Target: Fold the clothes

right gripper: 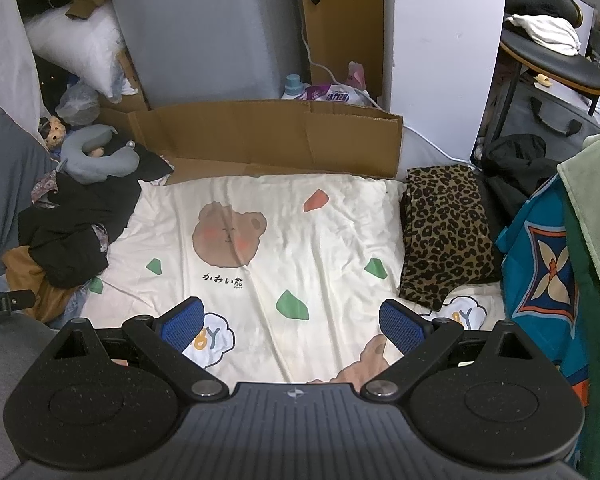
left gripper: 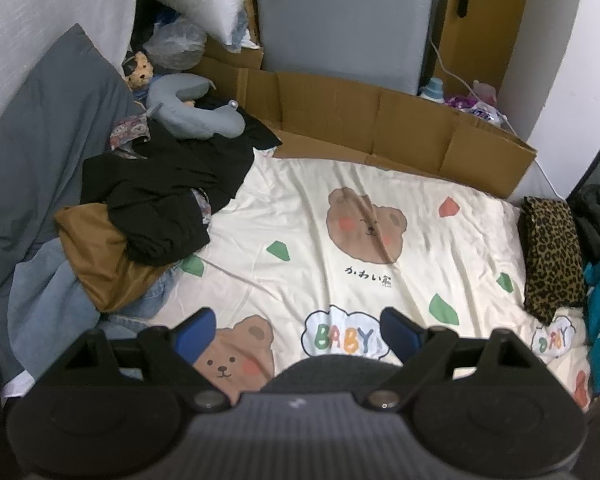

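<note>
In the left wrist view, your left gripper (left gripper: 296, 330) hangs over the near edge of the bed cover (left gripper: 340, 280), a cream sheet printed with bear faces, and its blue-padded jaws stand wide apart with nothing between them. The clothes still to fold lie up and to the left of these jaws: a heap (left gripper: 140, 220) at the cover's left edge, with a black garment (left gripper: 168, 196) on top, a tan one (left gripper: 100, 256) under it and blue denim (left gripper: 52, 292) lowest and nearest you. The heap runs roughly from near-left toward the far-left corner. At the right edge a leopard-print piece (left gripper: 552, 256) lies folded, its long side running along that edge. In the right wrist view, your right gripper (right gripper: 292, 326) also hovers at the near edge, jaws spread and empty. From here the leopard-print piece is just up and to the right, while the heap is well away at the left edge. So the left hand looks the nearer one for the next garment. The middle of the cover is bare and gives open room for spreading it out. A flattened cardboard sheet (right gripper: 268, 136) bounds the far edge, and a teal printed cloth (right gripper: 540, 252) crowds the right edge.
</note>
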The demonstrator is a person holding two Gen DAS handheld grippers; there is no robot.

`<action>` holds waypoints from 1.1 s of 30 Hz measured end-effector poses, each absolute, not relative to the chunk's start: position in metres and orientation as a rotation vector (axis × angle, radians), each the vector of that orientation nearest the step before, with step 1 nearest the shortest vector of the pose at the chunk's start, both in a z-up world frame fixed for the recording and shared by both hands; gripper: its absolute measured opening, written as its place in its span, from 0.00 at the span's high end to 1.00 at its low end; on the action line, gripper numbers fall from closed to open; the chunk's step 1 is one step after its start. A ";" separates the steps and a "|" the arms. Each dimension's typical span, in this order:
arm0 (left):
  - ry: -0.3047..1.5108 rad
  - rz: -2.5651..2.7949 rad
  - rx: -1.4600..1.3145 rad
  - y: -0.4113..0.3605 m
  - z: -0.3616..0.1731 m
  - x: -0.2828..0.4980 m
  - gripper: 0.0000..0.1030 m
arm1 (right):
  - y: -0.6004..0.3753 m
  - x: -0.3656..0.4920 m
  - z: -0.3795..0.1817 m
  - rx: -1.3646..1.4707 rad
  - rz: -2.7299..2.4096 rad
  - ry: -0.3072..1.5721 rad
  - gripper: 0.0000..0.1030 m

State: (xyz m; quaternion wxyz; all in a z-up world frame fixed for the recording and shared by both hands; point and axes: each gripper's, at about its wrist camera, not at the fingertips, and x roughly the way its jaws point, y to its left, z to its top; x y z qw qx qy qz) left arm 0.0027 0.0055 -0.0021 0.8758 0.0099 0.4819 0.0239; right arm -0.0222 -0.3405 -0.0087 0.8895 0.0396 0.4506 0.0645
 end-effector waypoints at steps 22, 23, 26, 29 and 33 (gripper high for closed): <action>0.992 0.082 -0.004 0.013 0.001 -0.002 0.11 | -0.333 -0.026 -0.004 0.038 0.124 0.922 0.05; 0.993 0.080 -0.008 0.013 0.001 -0.002 0.11 | -0.333 -0.026 -0.003 0.036 0.126 0.923 0.05; 1.012 0.082 -0.042 0.017 0.001 0.000 0.11 | -0.332 -0.026 -0.004 0.081 0.150 0.959 0.05; 1.018 0.072 -0.056 0.019 0.002 0.000 0.11 | -0.329 -0.027 -0.003 0.088 0.150 0.958 0.05; 1.004 0.084 -0.040 0.023 0.007 0.001 0.11 | -0.325 -0.024 0.001 0.104 0.158 0.952 0.05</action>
